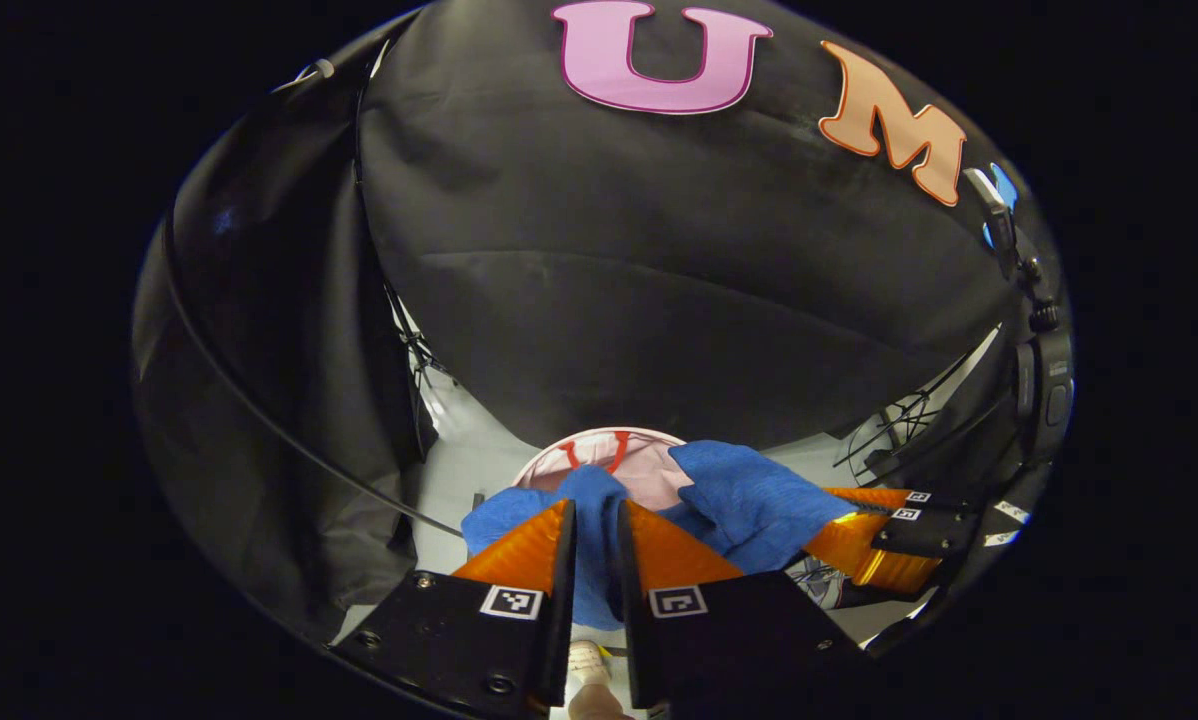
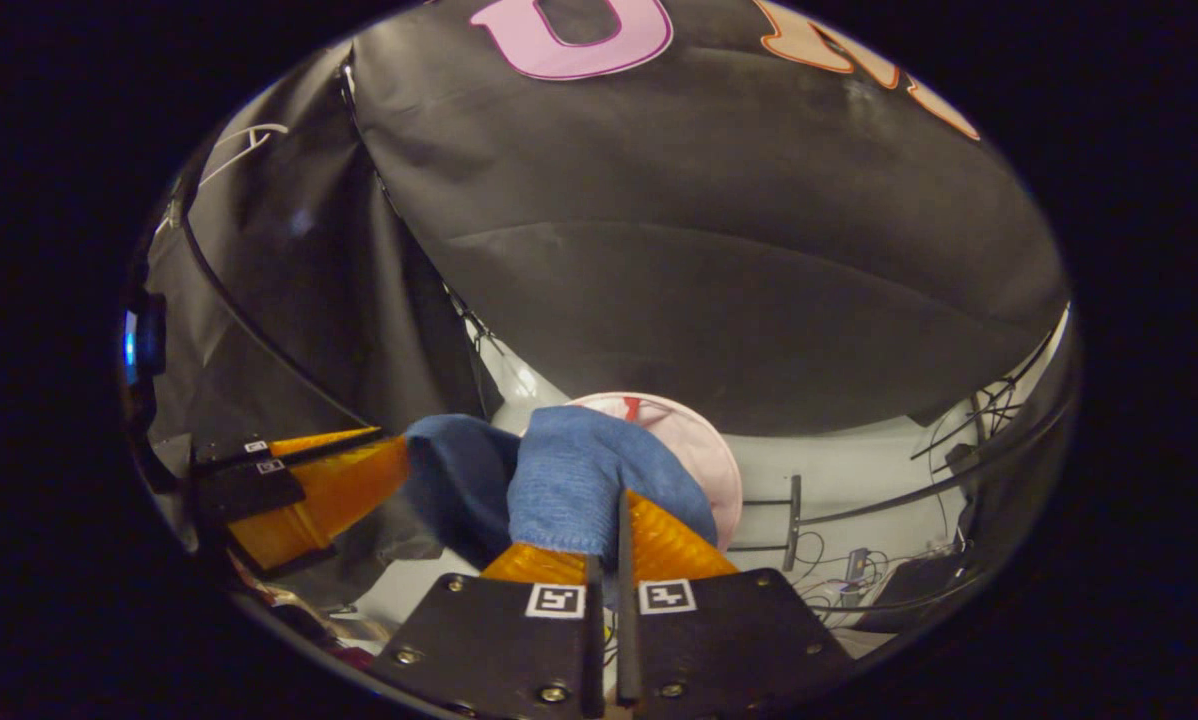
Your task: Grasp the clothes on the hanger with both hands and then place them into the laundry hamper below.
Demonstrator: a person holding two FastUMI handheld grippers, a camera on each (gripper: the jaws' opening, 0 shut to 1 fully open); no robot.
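Observation:
A blue knitted garment (image 1: 739,500) hangs bunched between both grippers, above a round pink laundry hamper (image 1: 649,470). In the left gripper view my left gripper (image 1: 596,520) is shut on a fold of the blue cloth, which fills the narrow gap between its fingers. The right gripper (image 1: 839,520) comes in from the right, its tips buried in the same cloth. In the right gripper view my right gripper (image 2: 614,510) is shut on the blue garment (image 2: 579,480), with the hamper (image 2: 704,450) just beyond. The left gripper (image 2: 399,455) holds the garment's other end at the left.
Black cloth walls close in behind and at the sides. A pale floor (image 2: 859,480) lies below with cables and a small stand (image 2: 794,520) at the right. A camera mount (image 1: 1044,370) stands at the right edge of the left gripper view.

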